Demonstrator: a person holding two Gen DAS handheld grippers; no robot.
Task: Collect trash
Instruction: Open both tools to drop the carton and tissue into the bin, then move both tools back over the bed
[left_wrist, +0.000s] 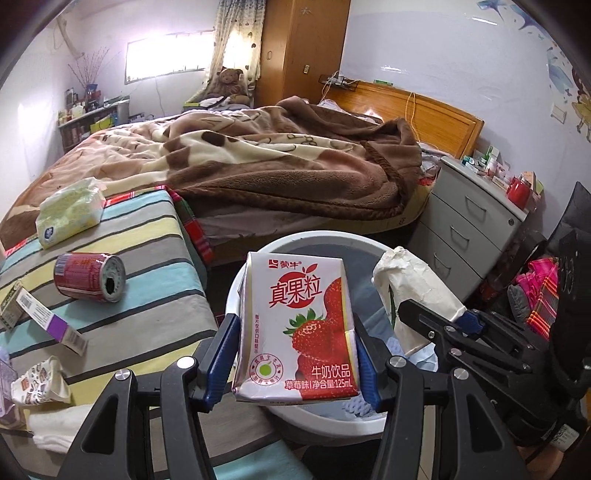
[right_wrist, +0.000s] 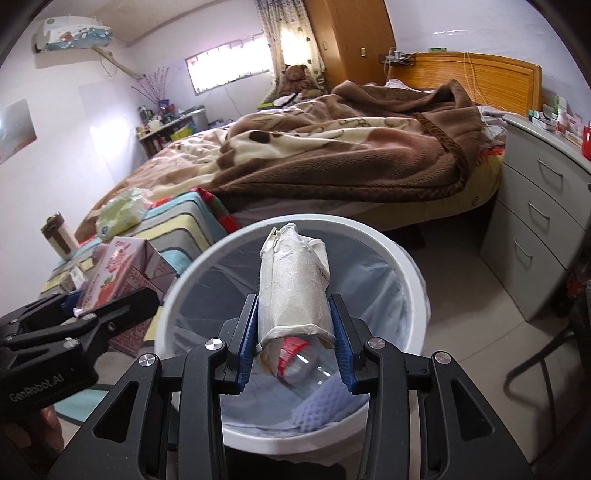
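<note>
Left wrist view: the left claw (left_wrist: 295, 354) pinches a strawberry milk carton (left_wrist: 295, 332) upright between its blue pads, just over the near rim of the white bin (left_wrist: 236, 291). To its right, the right claw (right_wrist: 294, 328) clamps a crumpled paper roll (right_wrist: 291, 284) above the bin's lined opening, where a plastic bottle (right_wrist: 301, 363) lies below. Left of the left claw, a red can (left_wrist: 88, 277) lies on its side on the striped tabletop (left_wrist: 155, 295), a tissue pack (left_wrist: 70, 212) beyond it.
</note>
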